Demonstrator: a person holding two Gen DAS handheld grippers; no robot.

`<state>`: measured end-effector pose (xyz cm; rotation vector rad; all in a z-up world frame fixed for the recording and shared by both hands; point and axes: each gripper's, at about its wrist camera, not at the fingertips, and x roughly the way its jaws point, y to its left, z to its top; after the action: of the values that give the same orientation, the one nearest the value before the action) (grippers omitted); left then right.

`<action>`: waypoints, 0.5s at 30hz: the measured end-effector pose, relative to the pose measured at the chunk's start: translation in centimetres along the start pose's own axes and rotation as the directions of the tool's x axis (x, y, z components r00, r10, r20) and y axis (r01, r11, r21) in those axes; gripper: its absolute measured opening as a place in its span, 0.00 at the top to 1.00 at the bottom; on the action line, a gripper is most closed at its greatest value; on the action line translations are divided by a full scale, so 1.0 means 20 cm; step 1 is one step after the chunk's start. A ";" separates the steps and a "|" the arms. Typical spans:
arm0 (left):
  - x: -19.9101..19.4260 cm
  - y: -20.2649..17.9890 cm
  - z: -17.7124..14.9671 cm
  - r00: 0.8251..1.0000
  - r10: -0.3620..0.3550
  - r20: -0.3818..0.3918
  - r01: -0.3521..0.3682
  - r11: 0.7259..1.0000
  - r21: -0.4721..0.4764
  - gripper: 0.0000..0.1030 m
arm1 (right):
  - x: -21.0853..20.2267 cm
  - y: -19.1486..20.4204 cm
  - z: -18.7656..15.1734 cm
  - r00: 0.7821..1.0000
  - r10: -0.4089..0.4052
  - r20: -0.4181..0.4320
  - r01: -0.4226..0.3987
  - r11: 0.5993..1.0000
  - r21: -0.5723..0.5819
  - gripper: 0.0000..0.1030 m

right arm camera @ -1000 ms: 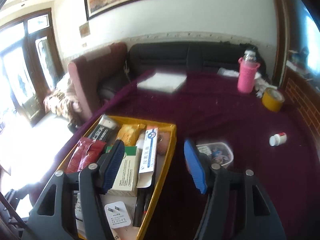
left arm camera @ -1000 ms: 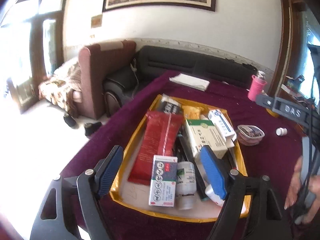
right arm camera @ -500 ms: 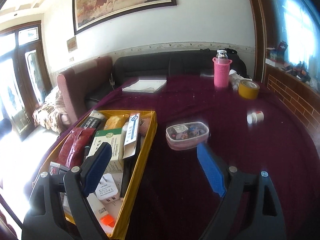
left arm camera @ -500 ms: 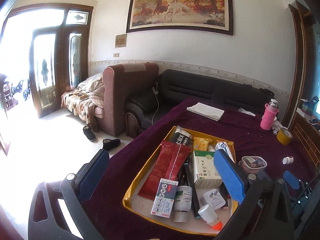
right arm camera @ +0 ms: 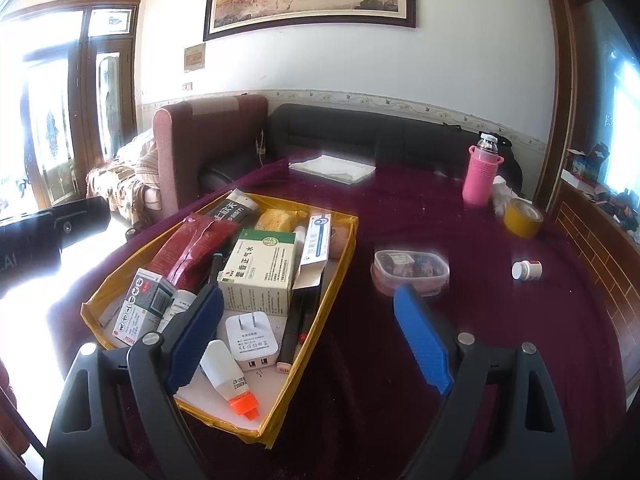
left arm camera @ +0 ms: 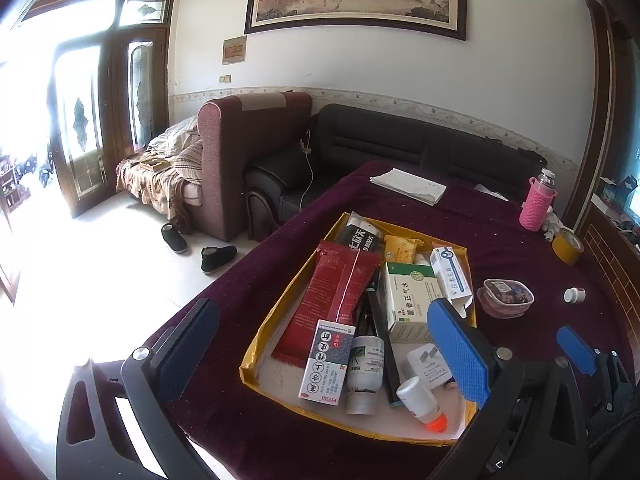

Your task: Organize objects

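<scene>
A yellow cardboard tray [left arm camera: 256, 356] [right arm camera: 344, 240] on the maroon tablecloth holds a red pouch [left arm camera: 336, 296], a green-and-white medicine box [right arm camera: 260, 272], a white charger plug [right arm camera: 250, 340], a white bottle with an orange cap [right arm camera: 228, 376], a small white bottle [left arm camera: 364, 372] and other boxes. My left gripper [left arm camera: 320, 356] is open and empty, raised above the tray's near end. My right gripper [right arm camera: 308, 340] is open and empty, raised over the tray's right wall.
A clear lidded container [right arm camera: 412, 272], a small white pill bottle [right arm camera: 526, 270], a yellow tape roll [right arm camera: 522, 218], a pink bottle [right arm camera: 480, 176] and folded white paper [right arm camera: 332, 168] lie on the table. Sofas stand behind. The table's left edge drops to the floor.
Both grippers have pulled back and risen from the tray, so more of the room and table shows. Both stay open. The tray's contents have not moved.
</scene>
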<state>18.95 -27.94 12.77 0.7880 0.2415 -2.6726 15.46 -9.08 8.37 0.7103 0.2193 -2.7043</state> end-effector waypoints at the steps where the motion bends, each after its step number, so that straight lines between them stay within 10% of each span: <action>1: 0.00 0.00 0.00 1.000 0.011 0.005 -0.011 1.000 0.006 0.01 | 0.00 0.01 0.00 1.000 -0.001 -0.002 0.001 1.000 -0.003 0.15; 15: 0.06 0.02 -0.02 1.000 0.012 -0.018 -0.011 0.999 0.039 0.01 | 0.05 0.14 -0.03 0.999 0.016 -0.048 -0.020 0.997 -0.080 0.15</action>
<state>18.44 -28.54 11.80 0.8228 0.1891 -2.6677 15.85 -11.94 7.17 0.7493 0.3305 -2.6473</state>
